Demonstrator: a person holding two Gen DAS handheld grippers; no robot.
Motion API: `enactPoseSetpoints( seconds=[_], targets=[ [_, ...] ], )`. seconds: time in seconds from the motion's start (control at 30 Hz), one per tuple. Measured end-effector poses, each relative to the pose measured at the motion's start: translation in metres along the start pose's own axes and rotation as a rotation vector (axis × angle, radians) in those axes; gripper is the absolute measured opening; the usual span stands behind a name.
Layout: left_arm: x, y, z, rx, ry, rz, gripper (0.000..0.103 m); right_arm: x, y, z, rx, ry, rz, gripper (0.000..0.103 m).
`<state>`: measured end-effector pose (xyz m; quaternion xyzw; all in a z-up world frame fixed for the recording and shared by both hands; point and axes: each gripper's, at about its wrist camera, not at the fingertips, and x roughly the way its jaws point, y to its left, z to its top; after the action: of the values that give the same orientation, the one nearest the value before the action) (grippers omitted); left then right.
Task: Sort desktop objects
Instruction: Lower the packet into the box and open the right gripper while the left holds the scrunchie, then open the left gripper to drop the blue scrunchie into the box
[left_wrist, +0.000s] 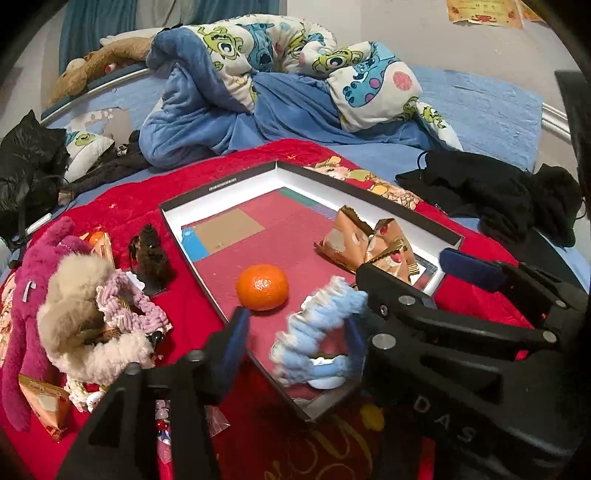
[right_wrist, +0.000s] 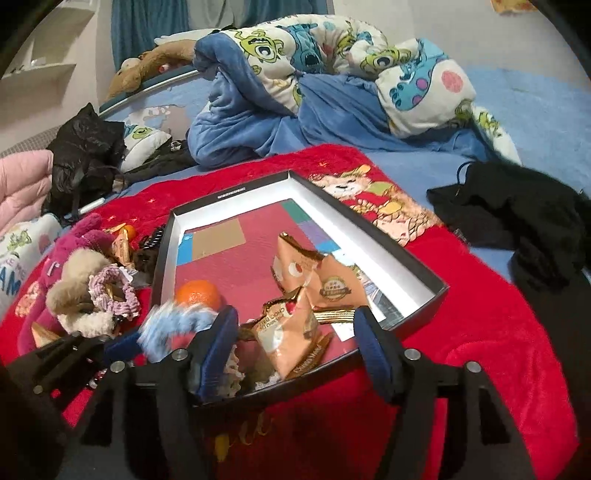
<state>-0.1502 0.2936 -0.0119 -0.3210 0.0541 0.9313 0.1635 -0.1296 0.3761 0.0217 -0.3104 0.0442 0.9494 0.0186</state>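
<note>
Release step, by the look of it: both tongs over the near end of the shallow black cardboard box with white inner walls (left_wrist: 221, 192), which sits on a red plush blanket (left_wrist: 122, 199) on the bed. Left tongs (left_wrist: 295, 332) are open wide; the motion-blurred light blue crochet scrunchie (left_wrist: 314, 321) lies between the pads, no squeeze visible. Right tongs (right_wrist: 295, 343) are open wide over the orange foil snack packets (right_wrist: 295, 325), gripping nothing. Round orange tangerine (left_wrist: 263, 286) is already in the box. Next likely: fetch from the left-hand pile, e.g. the lilac crochet scrunchie (left_wrist: 122, 299).
</note>
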Motion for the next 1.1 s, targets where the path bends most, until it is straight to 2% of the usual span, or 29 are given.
enactPoseSetpoints(
  seconds=[0.03,0.07,0.17,0.27,0.4,0.57,0.83,0.97,1.1],
  targets=[
    [0.000,0.002,0.000,-0.010,0.005,0.020,0.091,0.000,-0.002,0.000,0.004,-0.001,-0.011,0.072],
    [0.001,0.007,0.001,-0.030,0.011,0.043,0.103,-0.001,-0.004,0.001,0.013,-0.003,-0.022,0.078],
    [0.001,0.025,0.001,-0.118,0.016,0.005,0.103,-0.005,-0.016,0.002,0.067,-0.008,-0.011,0.096],
    [-0.002,0.034,0.002,-0.142,0.009,0.011,0.103,-0.010,-0.023,0.004,0.110,-0.015,0.025,0.102],
    [-0.004,0.036,0.003,-0.127,0.002,0.040,0.103,-0.014,-0.020,0.005,0.100,-0.019,0.013,0.103],
    [-0.003,0.032,0.003,-0.120,0.003,0.015,0.103,-0.015,-0.018,0.005,0.102,-0.023,-0.004,0.103],
    [-0.006,0.016,0.005,-0.031,0.000,-0.004,0.103,-0.017,-0.027,0.003,0.140,-0.021,-0.035,0.103],
    [-0.006,0.017,0.006,-0.032,0.010,-0.014,0.103,-0.018,-0.035,0.003,0.173,-0.015,-0.008,0.103],
    [-0.011,0.019,0.007,-0.021,-0.008,-0.019,0.103,-0.016,-0.031,0.003,0.133,-0.002,-0.031,0.103]
  ],
)
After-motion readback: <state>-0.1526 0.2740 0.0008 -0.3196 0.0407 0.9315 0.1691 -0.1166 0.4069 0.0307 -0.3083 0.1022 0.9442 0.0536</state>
